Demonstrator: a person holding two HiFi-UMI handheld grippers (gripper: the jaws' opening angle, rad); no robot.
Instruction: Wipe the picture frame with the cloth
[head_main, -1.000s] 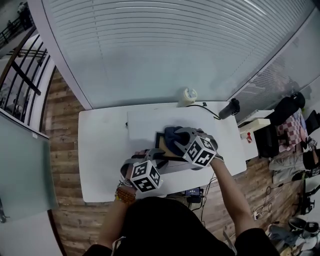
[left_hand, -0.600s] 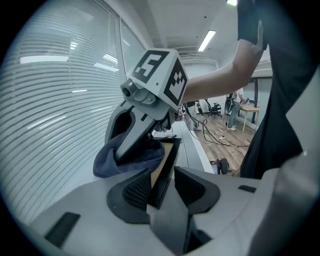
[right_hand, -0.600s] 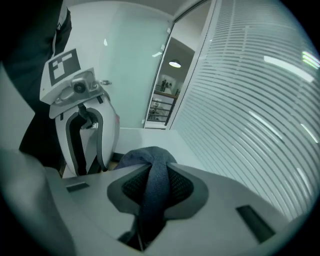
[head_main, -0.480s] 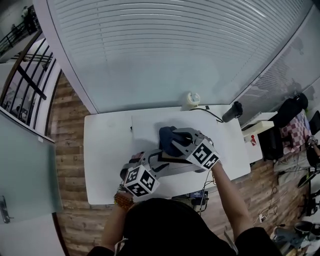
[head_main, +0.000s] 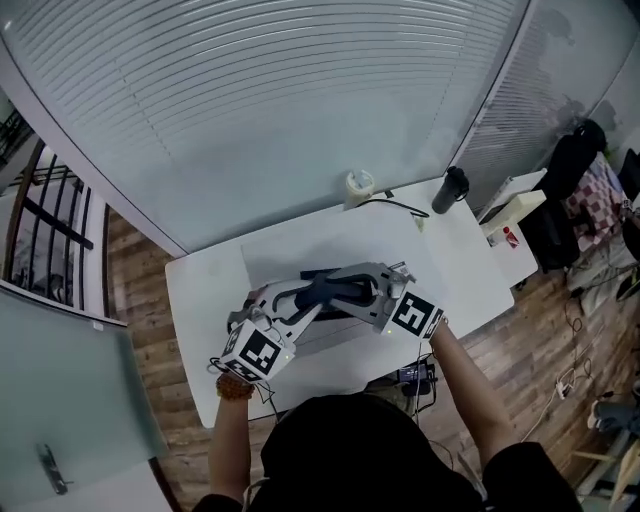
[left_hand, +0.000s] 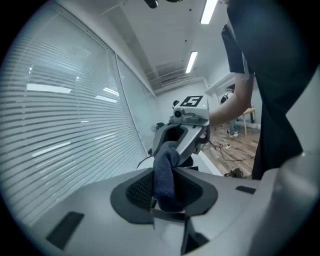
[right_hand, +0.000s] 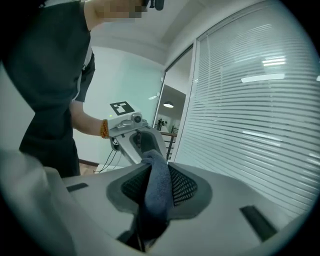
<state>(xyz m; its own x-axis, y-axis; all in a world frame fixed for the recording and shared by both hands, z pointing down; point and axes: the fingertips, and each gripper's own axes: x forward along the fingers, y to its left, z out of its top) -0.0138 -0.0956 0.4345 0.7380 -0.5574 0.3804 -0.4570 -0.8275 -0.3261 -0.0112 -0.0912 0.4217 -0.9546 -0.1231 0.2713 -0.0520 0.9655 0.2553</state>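
Both tools are up off the white counter now, facing each other, with the dark blue cloth bunched between them. The left tool has just been closing its jaws, and the cloth sits right between them, pinched in the mesh pads, a fold bulging up above the grip. The right tool is clamped tight on the other end, jaws all but together with only the cloth's thickness in the gap. The left gripper view has the right tool straight ahead, cloth running into it. The right gripper view gives the mirror of that, with a band of orange beads on the wrist behind the left tool. The picture frame I can't make out: tools and cloth cover the middle of the counter, over a pale sheet. Along the far edge, by the blinds, stand a pale roll, a black cable and a dark cylinder
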